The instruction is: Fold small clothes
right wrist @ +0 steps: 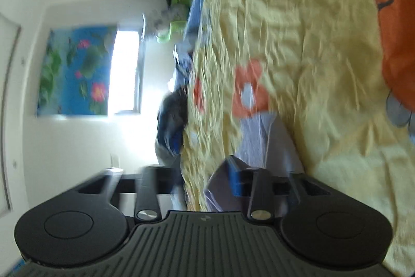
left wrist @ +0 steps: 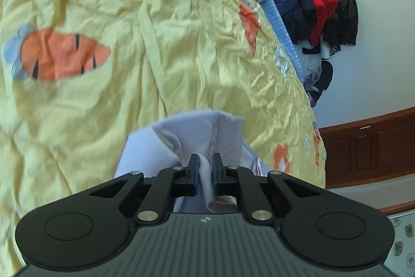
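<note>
A small pale lavender garment [left wrist: 197,129] lies bunched on a yellow bedsheet [left wrist: 103,4] printed with orange carrots. My left gripper [left wrist: 205,160] is shut on a fold of it, and the cloth is pinched between the blue pads and trails back under the gripper. The right wrist view is rolled sideways and blurred. There the same lavender garment [right wrist: 269,144] lies on the yellow sheet [right wrist: 298,17]. My right gripper [right wrist: 197,173] stands open, jaws wide apart. A corner of the cloth rests against the blue pad of one finger [right wrist: 234,178], and the other finger is clear of it.
A heap of red, navy and black clothes [left wrist: 316,7] lies past the bed's far edge, beside a blue knitted strip [left wrist: 282,30]. A dark wooden cabinet [left wrist: 371,147] stands against the wall. The right wrist view shows a bright window [right wrist: 127,72], a flowered hanging [right wrist: 75,72] and a dark bundle [right wrist: 173,116].
</note>
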Motion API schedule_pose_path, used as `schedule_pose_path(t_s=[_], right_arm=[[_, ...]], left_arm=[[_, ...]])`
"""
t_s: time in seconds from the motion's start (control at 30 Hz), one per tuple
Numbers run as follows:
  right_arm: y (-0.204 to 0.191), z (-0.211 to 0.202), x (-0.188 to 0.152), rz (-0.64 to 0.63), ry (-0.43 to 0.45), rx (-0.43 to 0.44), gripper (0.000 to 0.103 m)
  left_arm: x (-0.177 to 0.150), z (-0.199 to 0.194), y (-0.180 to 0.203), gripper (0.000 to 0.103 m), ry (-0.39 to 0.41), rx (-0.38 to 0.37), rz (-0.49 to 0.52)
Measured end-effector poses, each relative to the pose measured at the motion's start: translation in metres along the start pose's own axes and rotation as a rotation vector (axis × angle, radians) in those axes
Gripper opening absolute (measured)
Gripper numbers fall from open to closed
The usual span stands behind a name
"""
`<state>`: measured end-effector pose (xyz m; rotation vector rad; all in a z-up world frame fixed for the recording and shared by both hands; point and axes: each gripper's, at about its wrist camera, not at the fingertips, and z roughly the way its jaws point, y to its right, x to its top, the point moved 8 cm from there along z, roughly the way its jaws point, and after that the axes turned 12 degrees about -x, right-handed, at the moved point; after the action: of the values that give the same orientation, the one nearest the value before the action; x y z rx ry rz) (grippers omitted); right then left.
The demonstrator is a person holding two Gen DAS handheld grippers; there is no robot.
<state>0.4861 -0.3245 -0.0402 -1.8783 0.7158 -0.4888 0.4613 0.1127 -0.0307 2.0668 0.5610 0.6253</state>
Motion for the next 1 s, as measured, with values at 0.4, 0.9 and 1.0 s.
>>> schedule_pose_path(t_s=[0.4, 0.9, 1.0], right_arm=[[0.001, -0.020, -0.012, -0.209, 0.022, -0.144, 0.080], [-0.028, -0.024, -0.126, -1.342, 0.123, -0.625, 0.073], [-0.029, -0.018, -0.130, -1.350, 0.100, -0.636, 0.073]], left_arm=[[-0.011, -0.071, 0.041, 0.060, 0.239, 0.175, 0.607], [-0.129, -0.025, 0.042, 0.083, -0.081, 0.610, 1.625], [-0.125, -0.018, 0.036, 0.082, -0.168, 0.605, 1.621]])
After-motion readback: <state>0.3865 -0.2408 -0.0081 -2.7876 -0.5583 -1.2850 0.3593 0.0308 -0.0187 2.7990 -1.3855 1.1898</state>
